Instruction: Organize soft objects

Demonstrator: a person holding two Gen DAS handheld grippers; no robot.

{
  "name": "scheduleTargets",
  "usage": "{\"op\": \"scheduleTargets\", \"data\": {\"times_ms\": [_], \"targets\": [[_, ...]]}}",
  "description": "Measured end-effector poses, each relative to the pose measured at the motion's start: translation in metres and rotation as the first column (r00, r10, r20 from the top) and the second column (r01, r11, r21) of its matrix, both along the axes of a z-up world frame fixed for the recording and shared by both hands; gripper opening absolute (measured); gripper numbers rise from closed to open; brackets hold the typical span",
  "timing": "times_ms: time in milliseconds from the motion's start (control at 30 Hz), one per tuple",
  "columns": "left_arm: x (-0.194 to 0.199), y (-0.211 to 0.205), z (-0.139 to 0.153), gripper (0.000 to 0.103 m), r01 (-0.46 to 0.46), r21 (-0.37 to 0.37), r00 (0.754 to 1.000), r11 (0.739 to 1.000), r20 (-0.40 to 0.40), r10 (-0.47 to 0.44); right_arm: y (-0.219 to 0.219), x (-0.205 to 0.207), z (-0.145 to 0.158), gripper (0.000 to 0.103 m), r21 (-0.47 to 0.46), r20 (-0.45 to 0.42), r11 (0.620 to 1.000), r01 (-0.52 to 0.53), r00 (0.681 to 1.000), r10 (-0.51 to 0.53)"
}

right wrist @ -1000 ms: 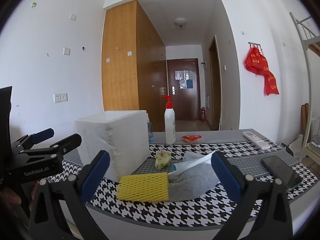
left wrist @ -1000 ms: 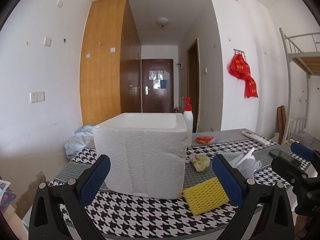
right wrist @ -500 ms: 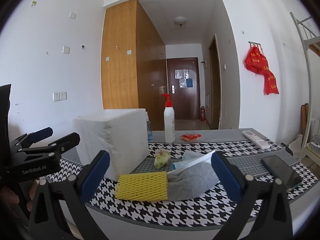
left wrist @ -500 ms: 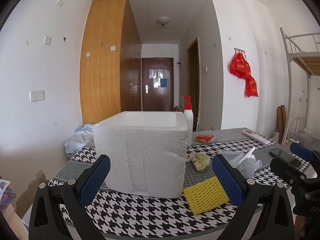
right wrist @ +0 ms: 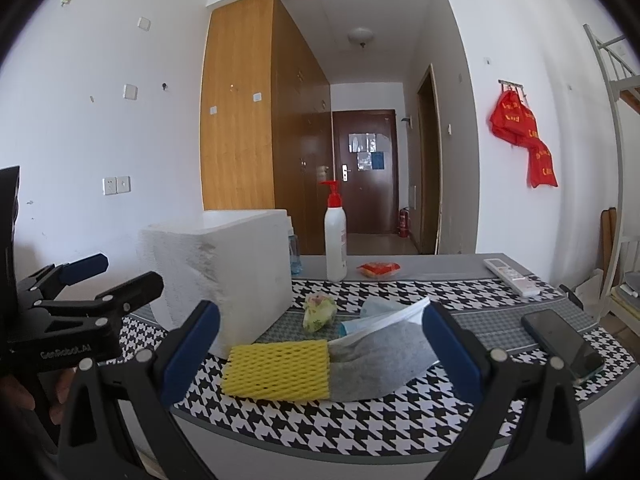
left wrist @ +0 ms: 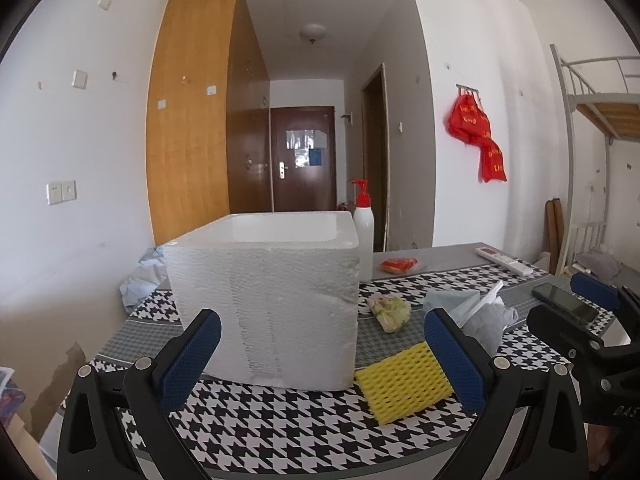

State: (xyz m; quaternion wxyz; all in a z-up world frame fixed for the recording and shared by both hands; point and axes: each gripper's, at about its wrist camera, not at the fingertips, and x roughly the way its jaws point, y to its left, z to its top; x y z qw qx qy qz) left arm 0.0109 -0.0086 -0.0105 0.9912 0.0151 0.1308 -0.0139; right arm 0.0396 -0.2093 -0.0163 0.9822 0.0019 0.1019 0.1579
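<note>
Nothing has moved: one foam box [left wrist: 272,300], one yellow sponge [right wrist: 278,368], two splayed grippers.

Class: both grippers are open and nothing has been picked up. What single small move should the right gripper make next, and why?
Probably ease the right gripper forward and down onto the yellow foam net. It is the nearest soft item, lying between the spread fingers at the table's front edge, beside the open white foam box. The left gripper faces the box wall, so it is less well placed.

I see a white foam box [left wrist: 272,304] on a black-and-white houndstooth cloth [left wrist: 280,432]. Beside it lie a yellow mesh sleeve [right wrist: 278,368] and a grey sock [right wrist: 380,364]; my gripper pads [right wrist: 192,352] are blue.
</note>
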Motion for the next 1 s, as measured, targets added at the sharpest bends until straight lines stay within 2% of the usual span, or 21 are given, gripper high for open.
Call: {"op": "scheduleTargets", "data": {"times_ms": [267,567,1000], "targets": [[0.008,-0.003,-0.002,0.102,0.028,0.007,0.999,1.000,-0.027,-0.027,-0.004,0.008,-0.002,0.102,-0.002,-0.013,1.000,0.012,1.000,-0.012],[0.023,-0.008,-0.014,0.102,0.068,0.007,0.994,0.998,-0.085,-0.067,-0.016,0.027,-0.011,0.102,-0.013,-0.070,0.998,0.056,0.996,-0.057],[0.047,-0.027,-0.034,0.102,0.156,0.025,0.970,0.987,-0.194,-0.148,-0.028,0.045,-0.023,0.102,-0.035,-0.136,0.996,0.083,0.987,-0.087]]}}
